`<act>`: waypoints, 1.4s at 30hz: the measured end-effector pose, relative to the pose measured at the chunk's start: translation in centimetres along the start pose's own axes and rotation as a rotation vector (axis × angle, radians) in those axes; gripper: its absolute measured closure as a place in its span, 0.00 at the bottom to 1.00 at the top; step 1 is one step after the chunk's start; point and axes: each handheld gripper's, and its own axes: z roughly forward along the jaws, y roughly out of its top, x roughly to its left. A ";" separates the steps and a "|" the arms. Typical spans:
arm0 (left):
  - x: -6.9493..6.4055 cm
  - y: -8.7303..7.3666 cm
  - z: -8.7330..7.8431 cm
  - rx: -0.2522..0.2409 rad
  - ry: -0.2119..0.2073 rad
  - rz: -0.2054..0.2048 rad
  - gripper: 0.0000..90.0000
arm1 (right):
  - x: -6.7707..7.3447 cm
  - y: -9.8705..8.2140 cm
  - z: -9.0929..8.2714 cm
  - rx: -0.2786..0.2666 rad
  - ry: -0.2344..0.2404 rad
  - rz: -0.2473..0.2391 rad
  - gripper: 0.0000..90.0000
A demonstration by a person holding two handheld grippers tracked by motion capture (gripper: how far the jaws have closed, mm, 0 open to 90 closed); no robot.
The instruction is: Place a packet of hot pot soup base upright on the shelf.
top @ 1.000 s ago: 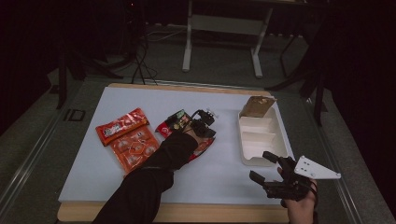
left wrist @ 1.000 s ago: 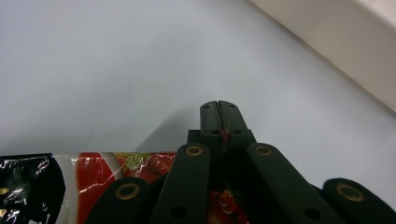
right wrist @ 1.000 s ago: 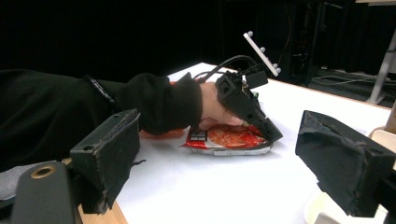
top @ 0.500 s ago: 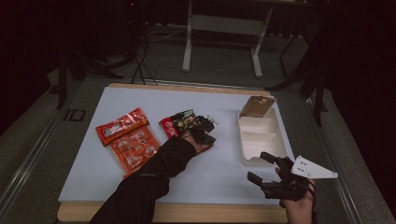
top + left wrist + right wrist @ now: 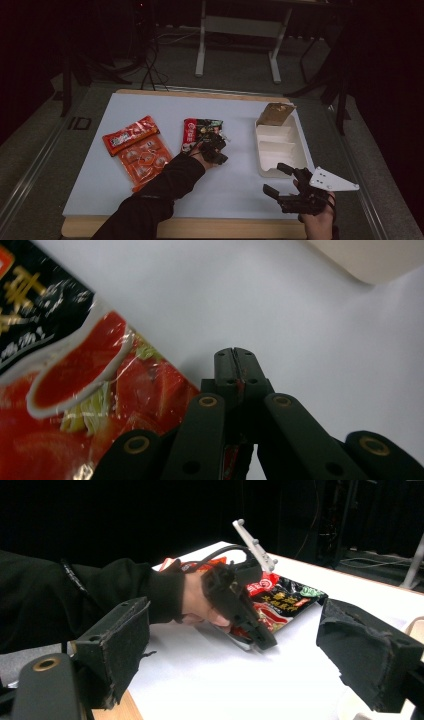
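Observation:
A red and black noodle packet [image 5: 200, 131] lies on the white table top near the middle. My left gripper [image 5: 216, 150] rests at its near right corner and is shut on the packet's edge; in the left gripper view the jaws [image 5: 235, 360] meet with a sliver of red wrapper between them, and the packet [image 5: 75, 375] spreads to the left. In the right gripper view the left gripper [image 5: 255, 630] points down at the packet [image 5: 280, 605]. My right gripper [image 5: 279, 180] hovers open near the front right edge, its pads [image 5: 125, 645] wide apart with nothing between them.
A white compartment tray [image 5: 260, 150] stands at the right with a brown packet [image 5: 274, 114] at its far end. Two orange-red snack packets [image 5: 131, 135] [image 5: 147, 160] lie at the left. The wooden table edge [image 5: 200, 227] runs along the front.
My left hand has shifted a little to the left, dragging the noodle packet with it. The right gripper has stayed where it was.

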 end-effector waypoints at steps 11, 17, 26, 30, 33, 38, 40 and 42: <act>-0.2 -1.2 -0.3 -0.002 -0.017 -0.007 1.00 | 0.1 0.0 0.3 0.011 0.006 -0.002 0.15; 0.0 -1.6 -1.3 -0.062 -0.051 -0.011 1.00 | 0.2 0.0 0.4 0.014 0.013 -0.002 0.15; 1.9 -2.3 -5.6 -0.189 -0.024 -0.031 0.99 | 0.1 0.0 0.5 0.005 0.014 -0.004 0.15; 3.3 -2.9 -7.0 -0.217 0.004 -0.056 0.98 | 0.0 0.0 0.7 0.008 0.011 -0.004 0.15; 4.6 -3.3 -7.7 -0.229 0.028 -0.077 0.95 | 0.1 0.0 0.9 0.015 0.011 -0.004 0.15; 6.8 -3.7 -8.4 -0.248 0.060 -0.112 0.87 | 0.2 0.1 1.1 0.023 0.013 -0.006 0.15; 7.6 -3.7 -8.6 -0.267 0.058 -0.126 0.82 | 0.2 0.1 1.2 0.025 0.013 -0.008 0.15; 8.4 -3.7 -8.6 -0.283 0.058 -0.149 0.78 | 0.2 0.0 1.4 0.028 0.015 -0.008 0.15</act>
